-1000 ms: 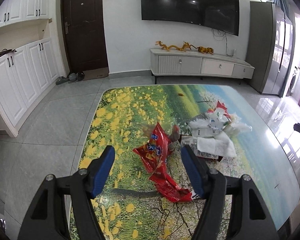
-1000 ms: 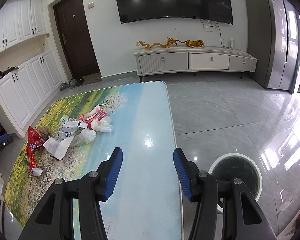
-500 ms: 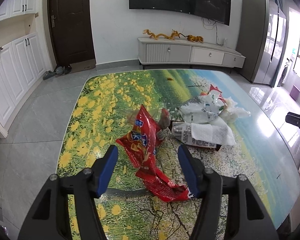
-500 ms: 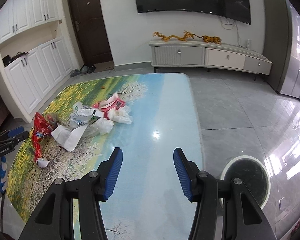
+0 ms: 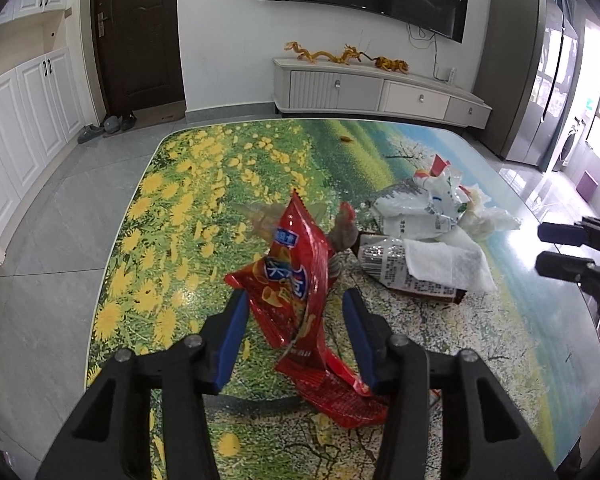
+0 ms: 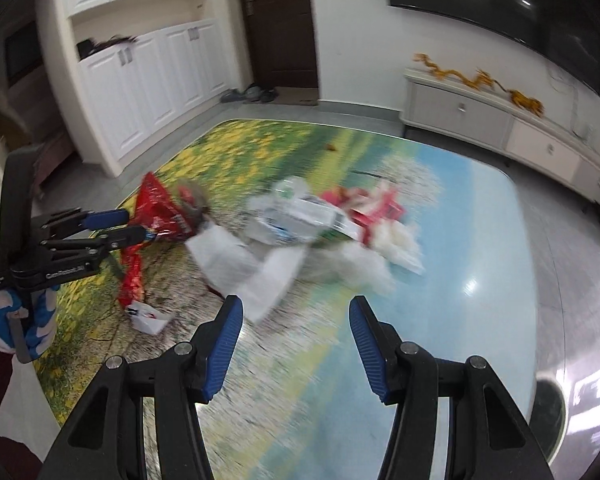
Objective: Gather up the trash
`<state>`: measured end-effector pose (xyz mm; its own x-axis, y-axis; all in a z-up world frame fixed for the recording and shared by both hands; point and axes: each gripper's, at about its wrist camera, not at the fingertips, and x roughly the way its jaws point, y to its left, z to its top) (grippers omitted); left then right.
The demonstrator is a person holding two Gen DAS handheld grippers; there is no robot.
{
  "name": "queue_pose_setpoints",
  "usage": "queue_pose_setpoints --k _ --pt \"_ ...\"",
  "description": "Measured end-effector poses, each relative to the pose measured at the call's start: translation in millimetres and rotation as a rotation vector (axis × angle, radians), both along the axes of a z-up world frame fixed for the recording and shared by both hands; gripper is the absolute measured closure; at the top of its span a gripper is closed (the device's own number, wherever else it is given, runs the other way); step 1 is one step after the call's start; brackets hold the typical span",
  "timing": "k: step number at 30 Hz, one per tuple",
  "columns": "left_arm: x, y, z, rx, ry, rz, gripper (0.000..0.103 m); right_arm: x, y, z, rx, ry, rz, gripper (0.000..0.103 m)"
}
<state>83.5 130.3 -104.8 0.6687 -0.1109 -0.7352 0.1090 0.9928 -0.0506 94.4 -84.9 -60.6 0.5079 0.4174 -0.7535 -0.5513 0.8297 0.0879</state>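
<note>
The red snack wrapper (image 5: pixel 300 280) is lying crumpled on the flower-printed table (image 5: pixel 172 208), rearing up toward the near-left part of the spread, and the left gripper (image 5: pixel 296 332) is straddling it right now. Its blue pads (image 5: pixel 232 340) have just been closing in, with the wrapper sitting between them, though a sliver of gap is still showing on each side, so the pinch is not landing yet. From the right wrist view the same left gripper (image 6: pixel 134 226) is reaching into the red foil from the left, a blue-and-white gloved hand (image 6: pixel 18 320) gripping its handle.

Just beyond the wrapper, the rest of the trash is bunching together: a white paper towel (image 5: pixel 448 264) draped over a dark printed packet (image 5: pixel 388 268), and behind those a crumpled white plastic bag (image 5: pixel 428 208) with a red scrap (image 5: pixel 438 164) poking up.

The right gripper (image 6: pixel 296 336) is hovering over the blue, glossy end of the table with its fingers spread and nothing between them; its view is smeared with blur. Seen from the left wrist camera, it is poking in from the right edge.

A small orange crumb (image 5: pixel 346 139) is sitting alone at the far side.
</note>
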Motion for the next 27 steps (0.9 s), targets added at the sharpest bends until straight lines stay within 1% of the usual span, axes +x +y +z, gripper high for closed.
queue_pose_setpoints --k 2,5,7,9,13,15,16,18,19,21,23,27 --pt "1.5 1.8 -1.7 -0.008 0.004 0.000 0.060 2.3 20.0 -0.5 -0.018 -0.009 0.052 0.050" --pt "4.0 5.1 -3.4 -0.025 0.009 -0.003 0.064 7.5 44.2 -4.9 -0.053 -0.019 0.105 0.050" --pt "5.4 7.5 -4.9 -0.035 0.013 -0.004 0.065 10.9 57.0 -10.1 -0.073 -0.018 0.128 0.050" --pt "6.4 9.1 -6.7 -0.045 0.017 -0.006 0.069 14.4 65.4 -15.2 -0.086 -0.013 0.142 0.050" --pt "7.3 11.7 -8.2 -0.065 0.018 -0.007 0.072 24.2 76.3 -24.8 -0.099 0.005 0.151 0.050" --pt "7.1 13.1 -8.8 -0.079 0.020 -0.009 0.076 29.8 78.5 -30.5 -0.104 0.024 0.149 0.050" --pt "6.9 13.6 -8.9 -0.085 0.021 -0.010 0.077 32.1 79.4 -31.9 -0.106 0.031 0.145 0.052" --pt "6.4 13.9 -8.7 -0.093 0.019 -0.012 0.081 36.1 76.2 -35.5 -0.094 0.056 0.138 0.065" --pt "5.9 13.7 -8.6 -0.096 0.018 -0.015 0.082 38.2 74.3 -35.4 -0.078 0.067 0.134 0.067" --pt "5.5 13.5 -8.1 -0.103 0.015 -0.021 0.086 39.6 69.1 -34.5 -0.046 0.081 0.125 0.075" --pt "5.4 13.8 -8.0 -0.111 0.012 -0.024 0.087 39.7 64.2 -33.2 -0.020 0.094 0.117 0.078" --pt "6.5 14.5 -7.8 -0.125 0.014 -0.022 0.088 38.6 54.6 -32.1 0.031 0.132 0.105 0.078"
